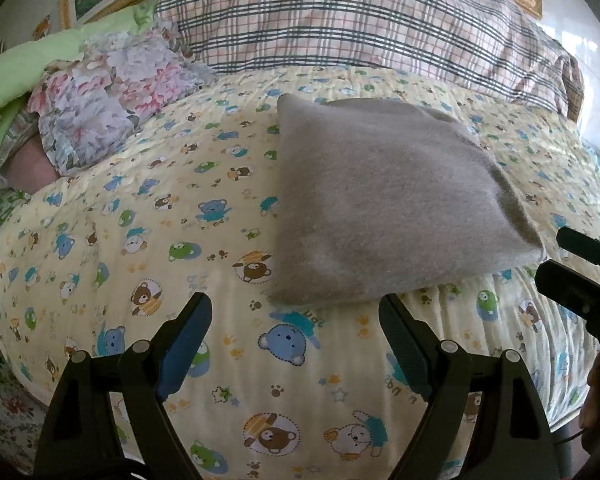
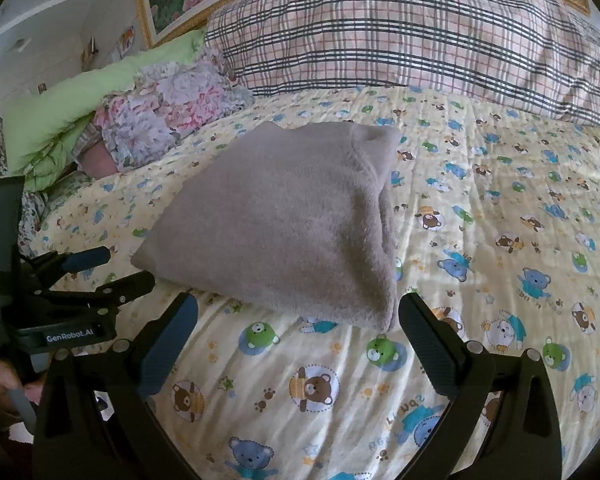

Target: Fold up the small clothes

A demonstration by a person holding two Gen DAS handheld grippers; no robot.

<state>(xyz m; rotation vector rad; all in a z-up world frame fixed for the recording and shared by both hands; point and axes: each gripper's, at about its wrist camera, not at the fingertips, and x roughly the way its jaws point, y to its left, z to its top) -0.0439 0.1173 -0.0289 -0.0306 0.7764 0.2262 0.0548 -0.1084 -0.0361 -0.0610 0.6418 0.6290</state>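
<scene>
Left claw [image 1: 296, 312] and right claw [image 2: 298, 312] wide, empty, folded grey garment [image 1: 380, 208] squarish, flat.

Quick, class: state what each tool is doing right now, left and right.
Left tool: open, holding nothing, just short of the folded grey garment.
Right tool: open, holding nothing, near the same garment.

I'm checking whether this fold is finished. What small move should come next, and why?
Probably draw both grippers back: the grey garment already lies as a compact folded bundle on the bear-print quilt, and the left gripper and right gripper sit short of it, jaws open and holding nothing.
</scene>
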